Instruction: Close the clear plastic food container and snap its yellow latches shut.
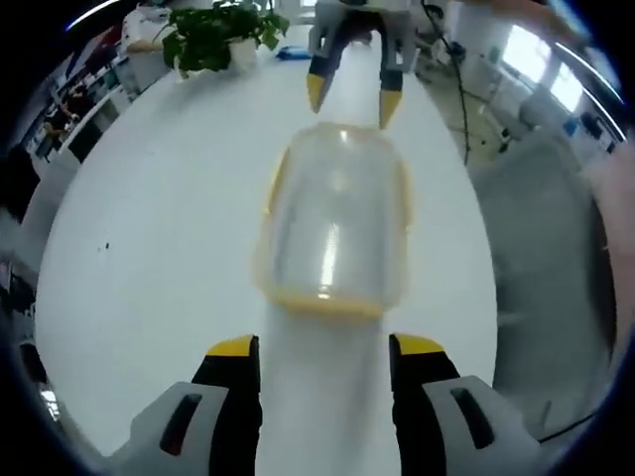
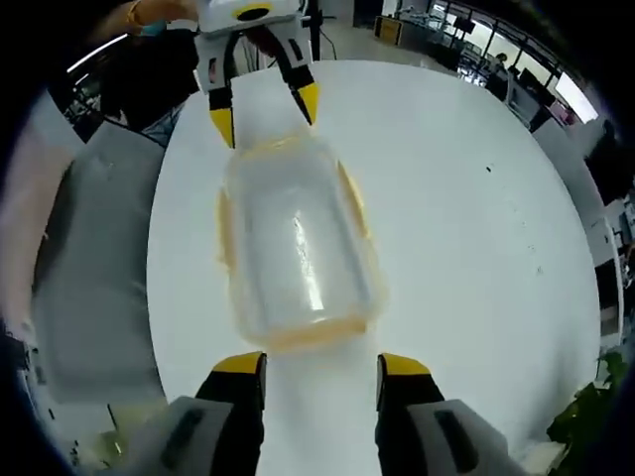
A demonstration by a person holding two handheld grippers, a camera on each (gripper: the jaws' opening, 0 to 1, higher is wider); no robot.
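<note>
The clear plastic container [image 1: 332, 223] lies lengthwise on the white table [image 1: 149, 228] between my two grippers, with its lid resting on top. Yellow latches run along its long sides [image 1: 276, 183] and near end. Whether they are snapped down I cannot tell. My left gripper [image 1: 325, 347] stands open just short of the container's near end, touching nothing. In the right gripper view the same container [image 2: 298, 243] sits ahead of my open right gripper [image 2: 321, 363]. The left gripper [image 2: 265, 114] shows at its far end, jaws apart, as the right gripper [image 1: 352, 99] does in the left gripper view.
A potted plant [image 1: 213, 35] stands at the table's far left edge in the left gripper view and low right [image 2: 585, 416] in the right gripper view. A small blue object [image 1: 293, 53] lies near it. Grey floor [image 1: 546, 248] lies past the table's edge. A person in dark clothes [image 2: 149, 59] stands behind the left gripper.
</note>
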